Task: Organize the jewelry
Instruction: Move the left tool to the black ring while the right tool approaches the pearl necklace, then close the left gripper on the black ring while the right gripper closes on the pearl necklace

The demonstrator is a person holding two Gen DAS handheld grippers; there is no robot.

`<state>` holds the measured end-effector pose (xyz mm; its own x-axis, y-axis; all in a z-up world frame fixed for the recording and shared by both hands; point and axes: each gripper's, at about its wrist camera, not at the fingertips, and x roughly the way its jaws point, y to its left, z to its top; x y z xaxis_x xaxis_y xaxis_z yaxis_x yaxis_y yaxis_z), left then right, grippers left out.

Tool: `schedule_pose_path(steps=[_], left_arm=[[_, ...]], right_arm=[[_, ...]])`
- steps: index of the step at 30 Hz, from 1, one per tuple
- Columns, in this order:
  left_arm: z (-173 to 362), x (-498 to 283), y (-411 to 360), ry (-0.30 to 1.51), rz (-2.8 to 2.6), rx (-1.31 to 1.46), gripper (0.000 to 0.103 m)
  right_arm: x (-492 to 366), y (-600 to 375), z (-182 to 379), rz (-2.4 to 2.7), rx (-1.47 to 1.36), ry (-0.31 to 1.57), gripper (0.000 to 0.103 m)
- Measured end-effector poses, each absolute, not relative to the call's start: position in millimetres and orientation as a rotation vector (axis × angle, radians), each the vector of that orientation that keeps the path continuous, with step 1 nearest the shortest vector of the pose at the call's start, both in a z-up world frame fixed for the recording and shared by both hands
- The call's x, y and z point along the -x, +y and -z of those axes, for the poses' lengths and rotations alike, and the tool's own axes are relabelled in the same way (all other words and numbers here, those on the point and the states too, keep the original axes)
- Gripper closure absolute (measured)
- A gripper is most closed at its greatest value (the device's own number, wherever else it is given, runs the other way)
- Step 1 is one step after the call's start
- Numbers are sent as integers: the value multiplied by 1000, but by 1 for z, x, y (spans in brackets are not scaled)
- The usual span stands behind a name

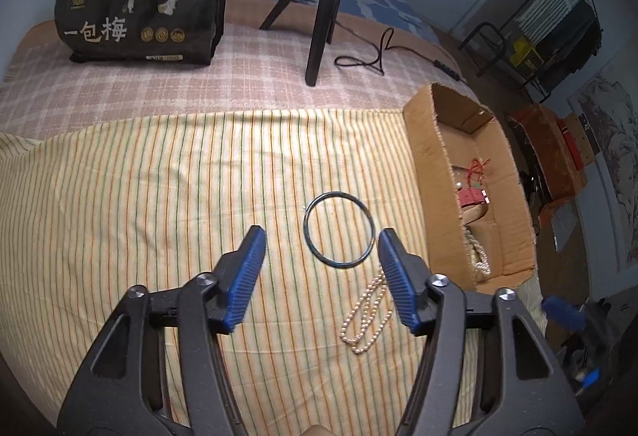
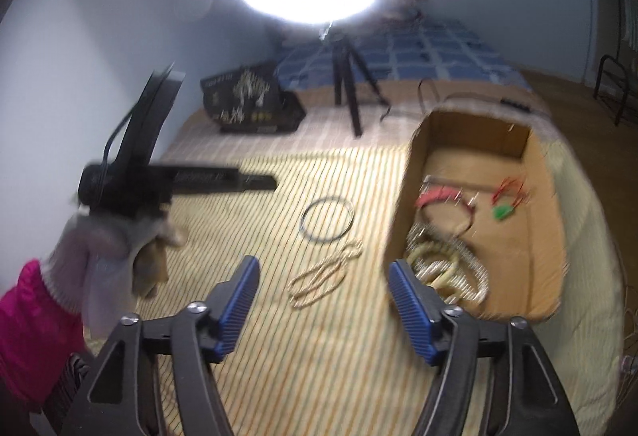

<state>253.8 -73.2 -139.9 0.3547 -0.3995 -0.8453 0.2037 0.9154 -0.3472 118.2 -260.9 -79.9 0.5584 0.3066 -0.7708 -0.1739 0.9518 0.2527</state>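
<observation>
Left wrist view: the blue ribbed fingers (image 1: 251,268) of the left gripper (image 1: 321,240) stand wide and empty, flanking the dark thin metal bangle (image 1: 305,232) and cream pearl-bead necklace (image 1: 365,310) on the striped yellow bedsheet (image 1: 159,177), seemingly ready to collect either for the open brown cardboard box (image 1: 422,157) alongside. Right wrist view, blurred: the right gripper (image 2: 323,274) is likewise wide and empty, near that box, where several jewelry pieces already lie.

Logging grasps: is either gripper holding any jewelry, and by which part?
Nothing held. Left gripper and right gripper are open; bangle and pearls lie on the cloth.

Dark bangle (image 1: 339,228): thin hoop, flat on the striped cloth. Pearl necklace (image 1: 367,310): pale beads, loosely looped, just beside the bangle. Cardboard box (image 1: 422,141): open-topped, near both; holds pearl strands (image 1: 480,256) and red pieces (image 2: 436,195).
</observation>
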Motion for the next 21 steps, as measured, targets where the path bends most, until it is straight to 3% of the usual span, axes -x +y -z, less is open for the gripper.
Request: schedule_pose_path(steps=[2, 10, 13, 21], left_arm=[[147, -258, -75, 1166, 405, 189, 52], [163, -270, -80, 1200, 442, 178, 53], [172, -276, -83, 1220, 456, 169, 61], [196, -290, -89, 1252, 473, 137, 62]], right_arm=[[-117, -253, 93, -293, -159, 977, 40], [-116, -219, 138, -301, -145, 1085, 40], [-121, -211, 154, -286, -160, 1120, 39], [-137, -202, 178, -185, -175, 1136, 39]])
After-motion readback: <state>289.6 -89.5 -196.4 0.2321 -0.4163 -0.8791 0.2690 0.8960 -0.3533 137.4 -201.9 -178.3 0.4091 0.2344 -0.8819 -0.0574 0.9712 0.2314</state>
